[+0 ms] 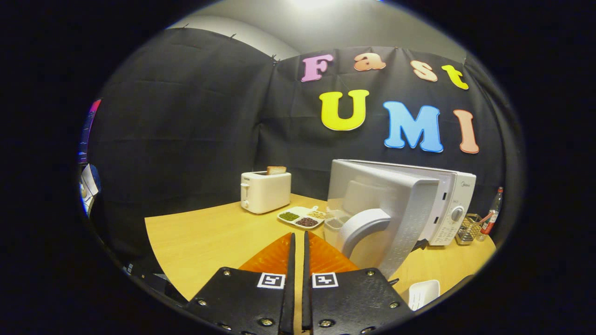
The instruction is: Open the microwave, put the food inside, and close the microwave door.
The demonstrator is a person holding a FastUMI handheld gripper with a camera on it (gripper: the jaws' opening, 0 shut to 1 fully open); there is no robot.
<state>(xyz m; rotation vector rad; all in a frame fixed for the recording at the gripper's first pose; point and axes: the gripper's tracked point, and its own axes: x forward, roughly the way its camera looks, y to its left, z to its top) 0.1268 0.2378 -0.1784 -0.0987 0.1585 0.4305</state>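
**Door swung wide, fingers empty and together**

The microwave (449, 204) stands on the wooden surface (209, 237), ahead and to the right of the gripper (298, 251). Its door (382, 209) hangs open, swung out toward the camera so that its inner face and curved handle (363, 225) look this way. That position leaves the cavity free to take food, though the door itself hides the opening from here.

The fingers are drawn together with only a thin slit between them, and nothing is held in it. They point across the surface toward the divided tray (301, 217) of beans and grains, which lies beyond them, between the toaster (265, 190) and the open door. A clear lidded container (334, 222) sits just beside the tray, close against the door's lower edge. Which of these is the food to be loaded I cannot tell for sure; the tray looks the likeliest.

I judge the opening step done and the pick-up not yet begun: the fingers would need to part before taking anything.

A slice of bread stands in the toaster. A wire rack (467, 229) and a bottle (492, 211) sit to the microwave's right, and a small white dish (423, 293) lies near the surface's front edge.
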